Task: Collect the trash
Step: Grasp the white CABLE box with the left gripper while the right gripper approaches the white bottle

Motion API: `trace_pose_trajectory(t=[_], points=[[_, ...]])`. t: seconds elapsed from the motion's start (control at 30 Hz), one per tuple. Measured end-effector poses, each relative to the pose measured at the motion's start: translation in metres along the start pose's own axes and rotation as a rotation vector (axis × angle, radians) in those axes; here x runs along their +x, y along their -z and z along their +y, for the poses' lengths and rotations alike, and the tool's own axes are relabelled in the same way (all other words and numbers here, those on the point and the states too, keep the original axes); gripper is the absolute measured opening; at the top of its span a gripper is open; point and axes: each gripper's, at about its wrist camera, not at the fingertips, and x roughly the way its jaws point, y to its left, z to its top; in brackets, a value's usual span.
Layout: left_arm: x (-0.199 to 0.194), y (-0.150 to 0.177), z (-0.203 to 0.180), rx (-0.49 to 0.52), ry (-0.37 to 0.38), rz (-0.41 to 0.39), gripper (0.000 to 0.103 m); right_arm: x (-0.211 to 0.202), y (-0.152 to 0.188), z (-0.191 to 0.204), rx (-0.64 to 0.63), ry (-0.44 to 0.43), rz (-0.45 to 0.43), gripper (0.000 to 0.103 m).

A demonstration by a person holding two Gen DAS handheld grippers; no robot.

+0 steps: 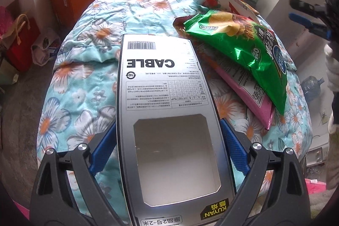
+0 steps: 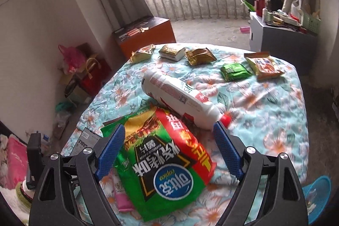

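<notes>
Most of your trash is still out: beyond your right gripper [image 2: 168, 153] lie a white bottle [image 2: 180, 99] and small wrappers [image 2: 234, 71]. Its jaws gape wide, empty, above the green chip bag [image 2: 161, 164]. Your left gripper [image 1: 169, 149] clamps the CABLE box [image 1: 165, 99].

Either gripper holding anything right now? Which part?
Left gripper is shut on the grey cable box, pads on its two long side edges near the window cutout. Right gripper is open over the green chip bag, holding nothing.
</notes>
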Motion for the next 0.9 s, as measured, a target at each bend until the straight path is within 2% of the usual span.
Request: trace_pose_trajectory(t=[0.13,0.23,0.33,0.43,0.6,0.73,0.9], points=[[-0.001,0.001,0.003,-0.017,0.025,0.003,0.088,0.058,-0.038,0.016,-0.186,0.045,0.095,0.082],[-0.002,0.001,0.006,-0.032,0.04,0.006,0.088,0.095,-0.051,0.024,-0.291,0.08,0.184,0.082],[-0.002,0.002,0.008,-0.036,0.049,0.007,0.088,0.124,-0.057,0.021,-0.318,0.106,0.26,0.082],[-0.002,0.002,0.009,-0.035,0.051,0.008,0.088,0.14,-0.057,0.01,-0.28,0.093,0.306,0.077],[-0.002,0.002,0.008,-0.033,0.052,0.011,0.088,0.139,-0.056,-0.015,-0.175,0.079,0.303,0.071],[-0.001,0.001,0.009,-0.034,0.046,0.01,0.088,0.122,-0.05,-0.044,-0.061,0.097,0.3,0.07],[-0.001,0.001,0.008,-0.035,0.041,0.01,0.088,0.085,-0.02,-0.089,0.141,0.129,0.301,0.069]])
